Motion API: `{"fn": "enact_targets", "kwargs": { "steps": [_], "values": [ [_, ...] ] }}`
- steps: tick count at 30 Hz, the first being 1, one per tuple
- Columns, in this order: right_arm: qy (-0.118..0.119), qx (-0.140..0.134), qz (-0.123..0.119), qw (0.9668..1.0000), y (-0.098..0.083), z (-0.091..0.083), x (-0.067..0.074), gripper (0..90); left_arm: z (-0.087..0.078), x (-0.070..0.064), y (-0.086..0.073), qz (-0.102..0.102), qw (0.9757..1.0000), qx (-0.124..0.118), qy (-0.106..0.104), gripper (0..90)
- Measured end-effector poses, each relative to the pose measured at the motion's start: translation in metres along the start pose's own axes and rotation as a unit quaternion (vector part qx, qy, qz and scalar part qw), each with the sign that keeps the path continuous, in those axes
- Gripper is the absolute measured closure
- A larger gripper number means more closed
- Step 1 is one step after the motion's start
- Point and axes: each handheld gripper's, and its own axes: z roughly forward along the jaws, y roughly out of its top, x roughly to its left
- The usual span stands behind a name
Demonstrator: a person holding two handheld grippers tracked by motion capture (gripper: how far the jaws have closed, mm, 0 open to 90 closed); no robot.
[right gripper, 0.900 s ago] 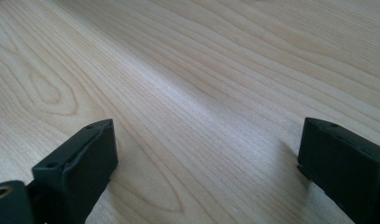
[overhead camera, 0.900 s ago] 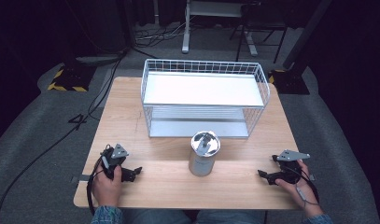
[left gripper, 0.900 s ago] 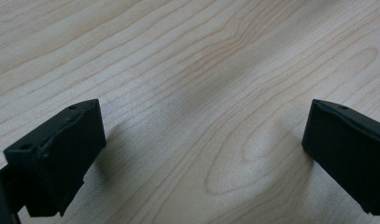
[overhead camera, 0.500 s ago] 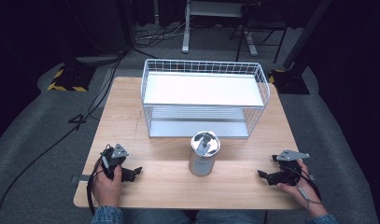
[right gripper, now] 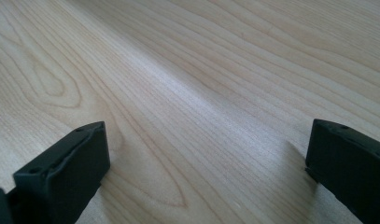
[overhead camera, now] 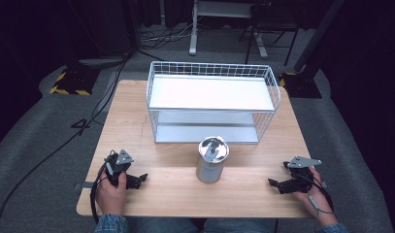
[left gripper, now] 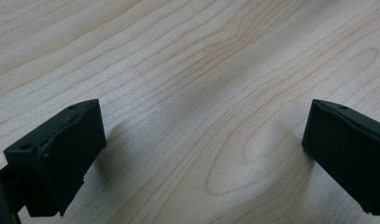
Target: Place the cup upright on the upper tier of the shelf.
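A silver metal can (overhead camera: pixel 212 159) with a shiny lid stands upright near the front middle of the wooden table (overhead camera: pixel 132 121). Behind it sits a white wire basket rack (overhead camera: pixel 212 99) with a white shelf. My left gripper (overhead camera: pixel 139 178) rests low at the front left, held by a hand, jaws wide apart over bare wood (left gripper: pixel 201 130). At the front right my right gripper (overhead camera: pixel 273 184) also lies low, open, with only wood grain between its jaws (right gripper: pixel 206 154). Both point inward toward the can, each well apart from it.
Grey carpet surrounds the table. A black cable (overhead camera: pixel 49 155) runs across the floor at left. A yellow-black striped base (overhead camera: pixel 69 82) sits back left, and dark stands and desk legs (overhead camera: pixel 192 29) rise behind the table.
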Motion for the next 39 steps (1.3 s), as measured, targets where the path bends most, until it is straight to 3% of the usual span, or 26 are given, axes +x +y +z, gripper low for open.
{"fn": "enact_targets", "kwargs": {
  "steps": [3,11,17,24,31,39],
  "values": [
    [0.002,0.008,-0.005,1.0,0.001,-0.001,0.0,0.0,0.0,0.0,0.0,0.0,1.0,0.0,-0.001,0.0],
    [-0.001,-0.002,-0.013,0.9999,0.012,-0.012,0.005,0.0,0.0,0.0,0.0,0.0,1.0,0.0,-0.001,0.0],
    [-0.006,-0.01,0.007,0.9999,0.021,-0.02,0.008,0.9,0.0,0.0,0.0,0.0,1.0,0.0,0.0,0.0],
    [0.018,-0.045,0.012,0.9988,0.033,-0.03,0.017,2.6,0.0,0.0,0.0,0.0,1.0,0.0,0.0,0.0],
    [0.039,-0.091,0.022,0.9949,0.047,-0.044,0.025,2.6,0.0,0.0,0.0,0.0,1.0,0.0,0.0,0.0],
    [0.047,-0.095,0.006,0.9943,0.06,-0.05,0.037,1.9,0.0,0.0,0.0,0.0,1.0,0.0,0.0,0.0]
  ]
}}
